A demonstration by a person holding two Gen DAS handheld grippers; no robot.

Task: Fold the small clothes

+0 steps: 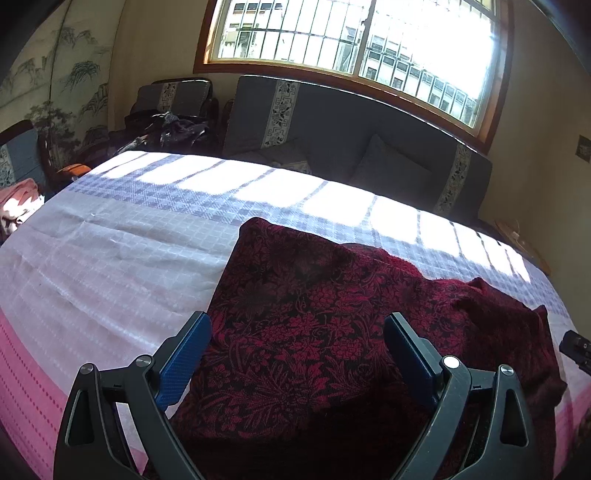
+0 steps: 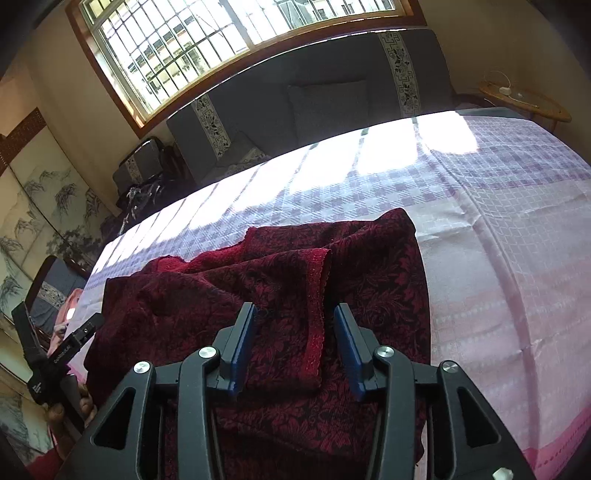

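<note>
So there's this dark red garment (image 1: 332,332) with a black floral pattern, lying partly folded on a desk covered with a pink and lilac checked cloth (image 1: 110,266). It sits toward the near edge of the desk, more to the right side in the left wrist view. Sunlight from the barred window (image 1: 351,33) throws bright stripes across the far half of the cloth, and the garment stays mostly in shade.

The left claw (image 1: 297,354) hangs just over the near part of the garment with its blue-padded fingers (image 1: 184,362) spread wide, nothing between them but the fabric underneath. Can't tell if the tips actually touch the cloth.

The right claw (image 2: 295,347) is open too, a bit narrower, and it straddles a folded flap (image 2: 295,295) whose bright red hemmed edge (image 2: 317,314) runs up between the fingers. It isn't pinching anything as far as I can see. In that same view the left claw's body (image 2: 55,362) shows at the left edge, beside the garment's left side.

Behind the desk there's a grey sofa (image 1: 351,136) with a patterned strip and a grey cushion (image 1: 388,166), plus a small round wooden table (image 2: 524,99) off to the right.
</note>
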